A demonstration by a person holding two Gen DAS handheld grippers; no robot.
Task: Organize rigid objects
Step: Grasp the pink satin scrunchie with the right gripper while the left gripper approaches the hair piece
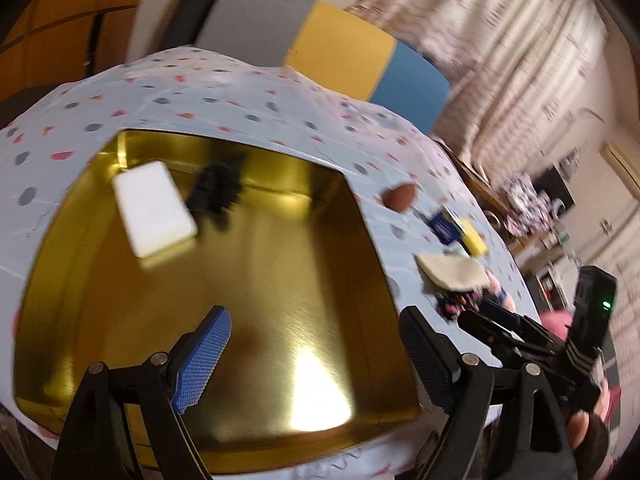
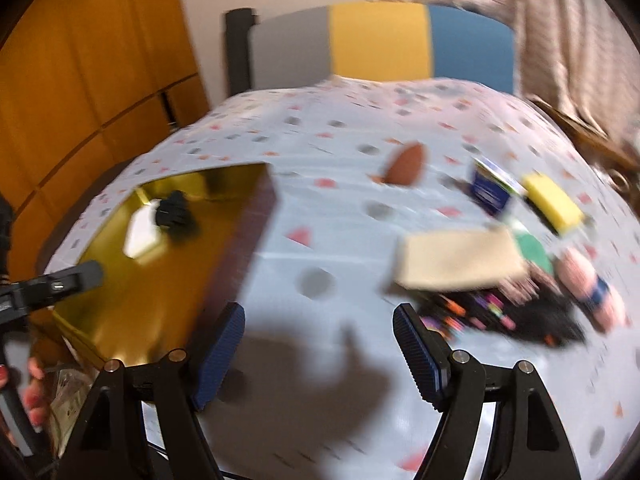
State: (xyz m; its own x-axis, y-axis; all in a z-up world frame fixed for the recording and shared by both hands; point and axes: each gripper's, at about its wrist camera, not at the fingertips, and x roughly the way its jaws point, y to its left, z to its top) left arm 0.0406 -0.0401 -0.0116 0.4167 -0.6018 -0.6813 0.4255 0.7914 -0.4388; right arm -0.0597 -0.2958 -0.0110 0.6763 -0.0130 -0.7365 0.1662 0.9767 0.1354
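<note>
A gold tray [image 1: 280, 280] [image 2: 132, 304] lies on the patterned tablecloth and holds a white block [image 1: 154, 208] [image 2: 140, 232] and a black bristly object [image 1: 216, 192] [image 2: 174, 210]. My left gripper [image 1: 316, 356] is open and empty above the tray's near half. My right gripper [image 2: 320, 348] is open and empty above bare cloth right of the tray. On the cloth lie a brown oval [image 1: 400, 196] [image 2: 404, 166], a dark blue box [image 1: 444, 228] [image 2: 490, 192], a yellow sponge [image 1: 474, 238] [image 2: 554, 202] and a beige pad [image 1: 452, 270] [image 2: 460, 260].
A green piece [image 2: 534, 252], a pink item with a blue band [image 2: 592, 284] and a dark multicoloured heap [image 2: 500, 312] lie at the right. A grey, yellow and blue chair back [image 2: 380, 40] stands behind the table. An orange cabinet [image 2: 80, 60] is at the left.
</note>
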